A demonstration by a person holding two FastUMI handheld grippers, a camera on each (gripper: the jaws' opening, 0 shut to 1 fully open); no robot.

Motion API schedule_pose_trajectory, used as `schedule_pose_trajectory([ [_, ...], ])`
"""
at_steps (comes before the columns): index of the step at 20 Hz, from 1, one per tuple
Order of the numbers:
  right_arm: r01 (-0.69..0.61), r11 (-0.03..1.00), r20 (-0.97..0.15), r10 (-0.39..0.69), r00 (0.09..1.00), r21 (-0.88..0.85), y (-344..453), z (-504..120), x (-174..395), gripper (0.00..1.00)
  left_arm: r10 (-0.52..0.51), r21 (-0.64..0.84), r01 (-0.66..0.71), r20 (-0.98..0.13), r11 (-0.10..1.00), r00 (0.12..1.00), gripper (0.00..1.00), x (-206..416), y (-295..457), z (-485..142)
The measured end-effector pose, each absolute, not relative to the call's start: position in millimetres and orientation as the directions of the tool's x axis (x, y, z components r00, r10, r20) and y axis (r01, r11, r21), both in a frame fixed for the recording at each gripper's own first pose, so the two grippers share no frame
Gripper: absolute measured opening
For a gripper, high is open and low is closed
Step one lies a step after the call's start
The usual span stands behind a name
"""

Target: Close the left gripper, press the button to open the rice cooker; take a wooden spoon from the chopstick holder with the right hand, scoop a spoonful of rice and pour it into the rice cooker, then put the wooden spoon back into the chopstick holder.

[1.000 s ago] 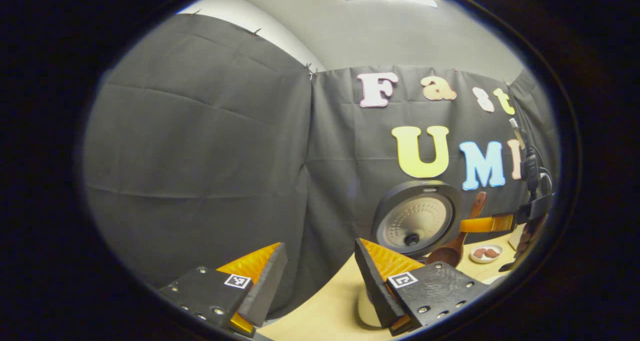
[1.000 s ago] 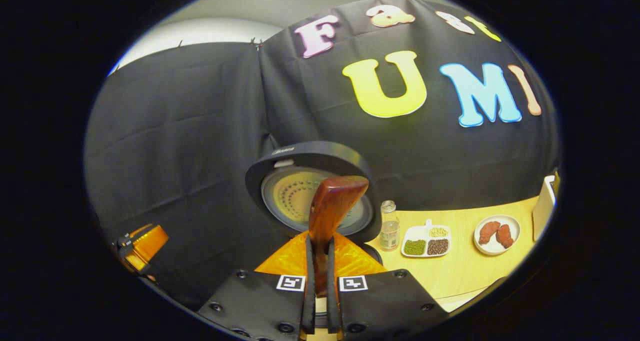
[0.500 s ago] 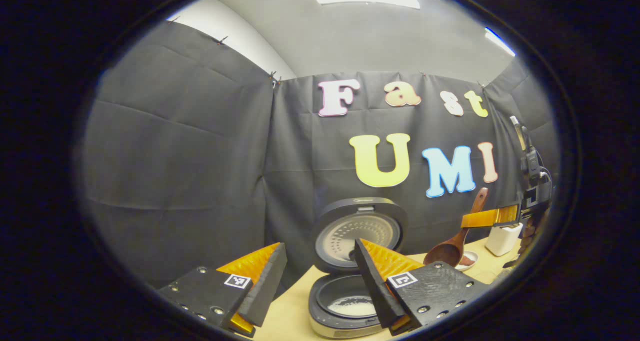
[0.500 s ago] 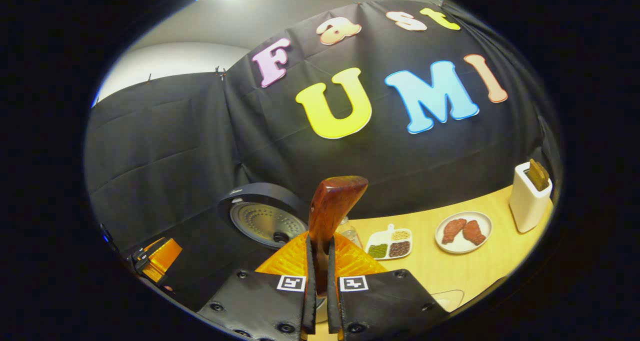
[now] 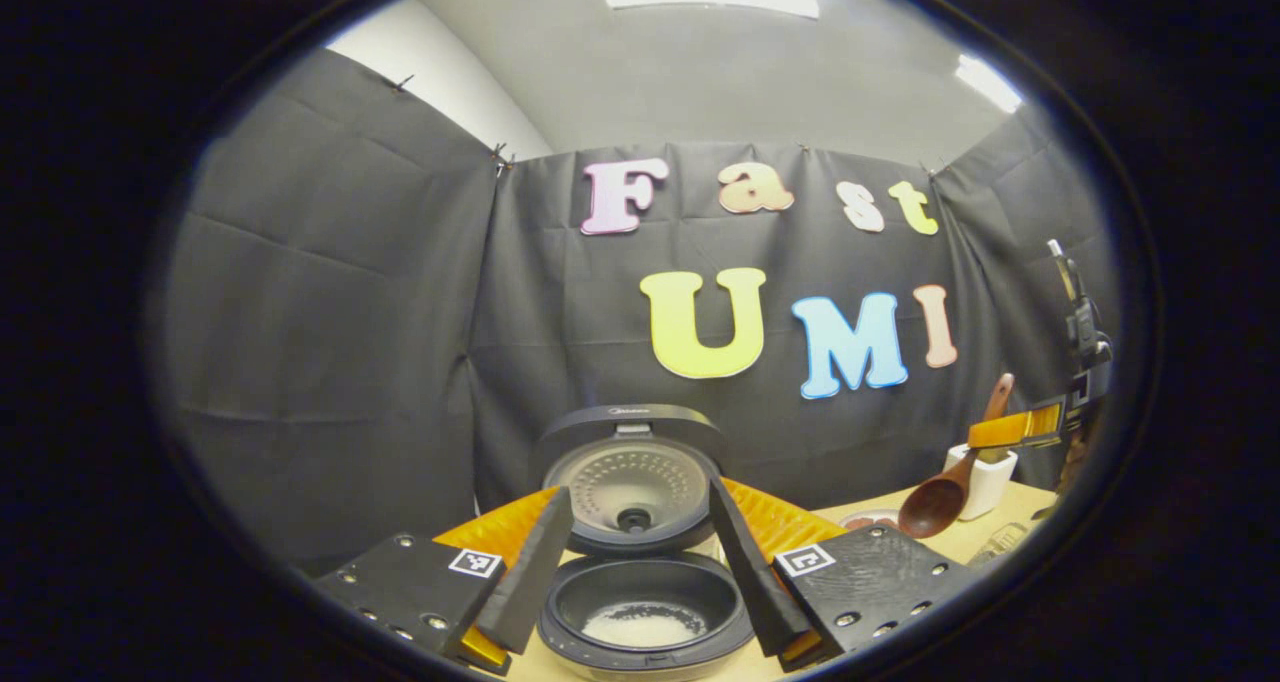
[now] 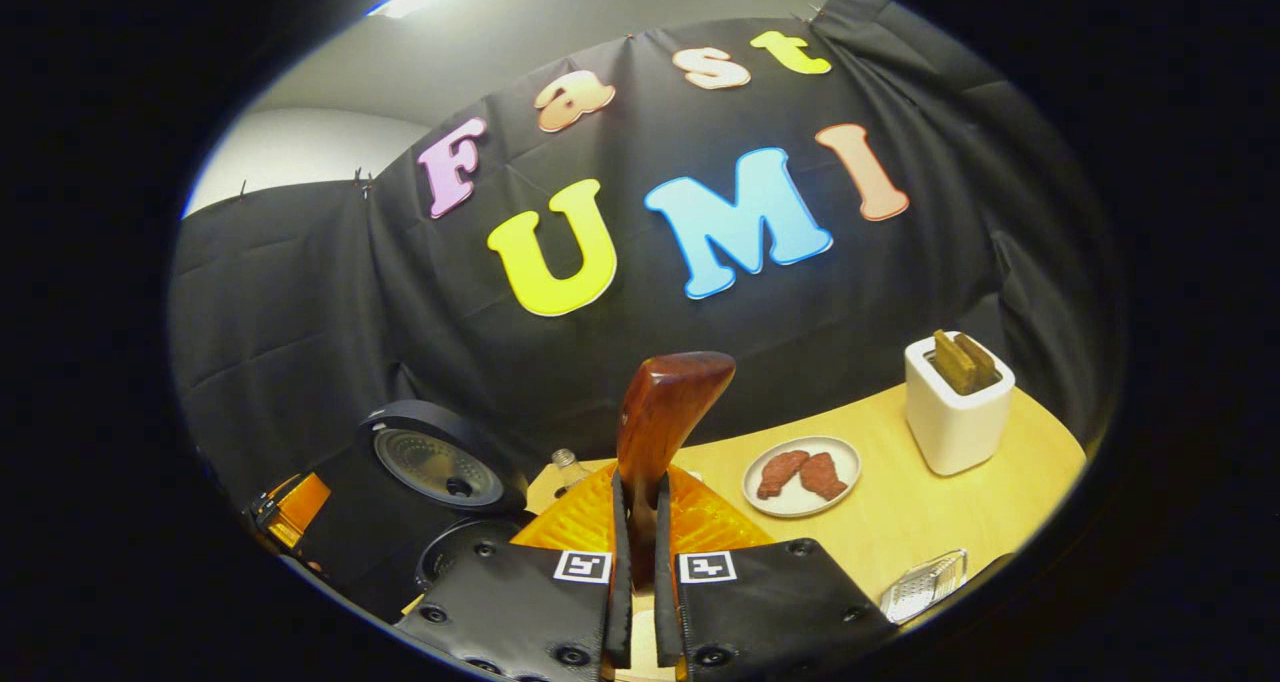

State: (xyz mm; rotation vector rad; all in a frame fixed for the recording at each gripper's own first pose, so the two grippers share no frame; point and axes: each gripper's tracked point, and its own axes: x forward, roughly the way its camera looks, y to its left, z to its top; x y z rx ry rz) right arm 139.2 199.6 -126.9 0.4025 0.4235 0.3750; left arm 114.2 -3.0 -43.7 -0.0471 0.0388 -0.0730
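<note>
The black rice cooker (image 5: 640,602) stands open, lid (image 5: 633,472) upright, with white rice in the bottom of its pot. My left gripper (image 5: 640,577) is open, its fingers either side of the pot in the left gripper view. My right gripper (image 6: 640,562) is shut on the handle of the wooden spoon (image 6: 665,412). In the left gripper view the right gripper (image 5: 990,430) holds the spoon (image 5: 940,502) in the air, bowl hanging low, in front of the white chopstick holder (image 5: 985,477). The holder (image 6: 955,412) stands at the table's far right with wooden utensils inside.
On the wooden table (image 6: 900,522) a white plate (image 6: 800,472) carries two brown pieces. A glass jar (image 6: 565,462) stands beside the cooker lid (image 6: 435,462). A clear ribbed object (image 6: 925,582) lies near the front edge. The left gripper (image 6: 285,507) shows at far left.
My left gripper has swung so the open cooker now sits between its fingers. My right gripper has carried the spoon rightward, away from the cooker, toward the plate and holder.
</note>
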Motion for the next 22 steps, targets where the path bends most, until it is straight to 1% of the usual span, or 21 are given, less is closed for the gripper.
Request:
schedule_pose_trajectory([
  [1,-0.245,0.863,-0.323,0.408,0.854,0.442,185,-129,139,0.07,-0.078,-0.049,0.076,-0.037,0.996,0.996,0.83,115,-8,-43],
  [2,-0.227,0.871,-0.329,0.389,0.861,0.436,171,-132,139,0.11,-0.082,-0.052,0.080,-0.035,0.995,0.996,0.83,116,-13,-43],
  [3,-0.208,0.879,-0.337,0.370,0.866,0.430,157,-134,139,0.07,-0.083,-0.054,0.081,-0.037,0.995,0.996,0.83,117,-18,-45],
  [4,-0.192,0.885,-0.344,0.354,0.870,0.425,145,-137,139,0.11,-0.084,-0.058,0.082,-0.041,0.995,0.996,0.83,117,-21,-47],
  [8,-0.130,0.909,-0.373,0.288,0.882,0.396,99,-151,136,0.11,-0.086,-0.074,0.082,-0.056,0.994,0.995,0.83,119,-34,-52],
  [9,-0.115,0.915,-0.380,0.272,0.884,0.386,92,-149,143,0.11,-0.088,-0.074,0.083,-0.056,0.994,0.995,0.83,118,-37,-52],
  [15,-0.037,0.943,-0.436,0.188,0.880,0.331,48,-181,136,0.11,-0.092,-0.074,0.087,-0.069,0.994,0.993,0.83,120,-54,-57],
  [22,0.015,0.959,-0.509,0.137,0.850,0.284,20,-220,123,0.11,-0.100,-0.068,0.095,-0.079,0.993,0.992,0.83,120,-69,-61],
])
